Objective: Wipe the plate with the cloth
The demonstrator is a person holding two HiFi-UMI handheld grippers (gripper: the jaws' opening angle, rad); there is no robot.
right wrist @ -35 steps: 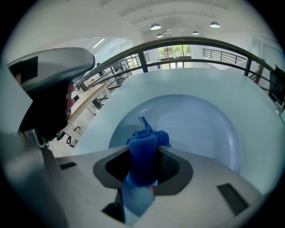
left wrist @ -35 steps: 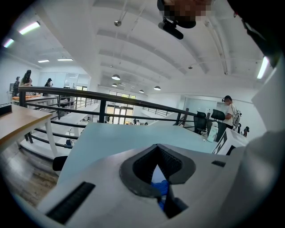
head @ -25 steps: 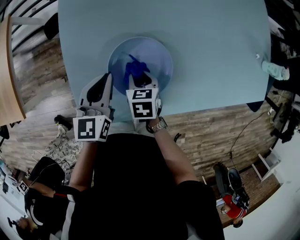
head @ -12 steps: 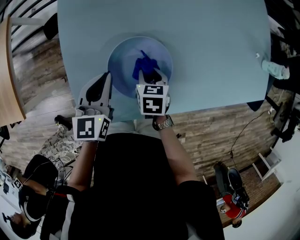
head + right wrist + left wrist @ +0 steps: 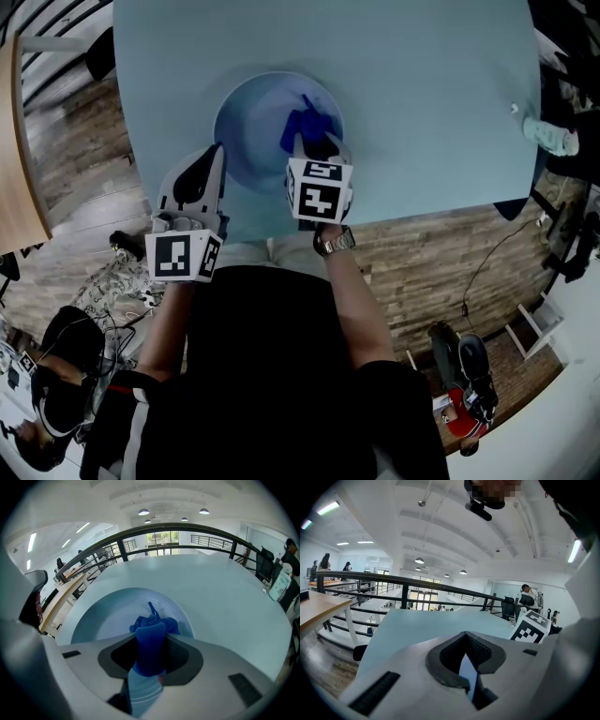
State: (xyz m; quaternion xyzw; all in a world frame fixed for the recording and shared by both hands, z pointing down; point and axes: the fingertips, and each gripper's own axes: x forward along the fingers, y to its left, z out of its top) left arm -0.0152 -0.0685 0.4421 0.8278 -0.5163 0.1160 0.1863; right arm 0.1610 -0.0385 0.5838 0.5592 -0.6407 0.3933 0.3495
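a round pale blue plate sits on the pale blue tabletop, near the edge close to the person. a dark blue cloth lies bunched up on the right side of the plate, inside the rim.

the right gripper reaches over the near rim of the plate. in the right gripper view its fingers are closed tight on the cloth. one end of the cloth sits squeezed between them, and the rest spills out in front onto the plate.

the left gripper is at the left side of the plate, with its tip right at the rim. i cannot tell if it touches the plate. in the left gripper view its fingers are pressed together with nothing held between them. it points upward, so that view shows the far tabletop, a black railing and the white ceiling.

the person has a watch on the right wrist. a wood floor shows below the tabletop's edge.
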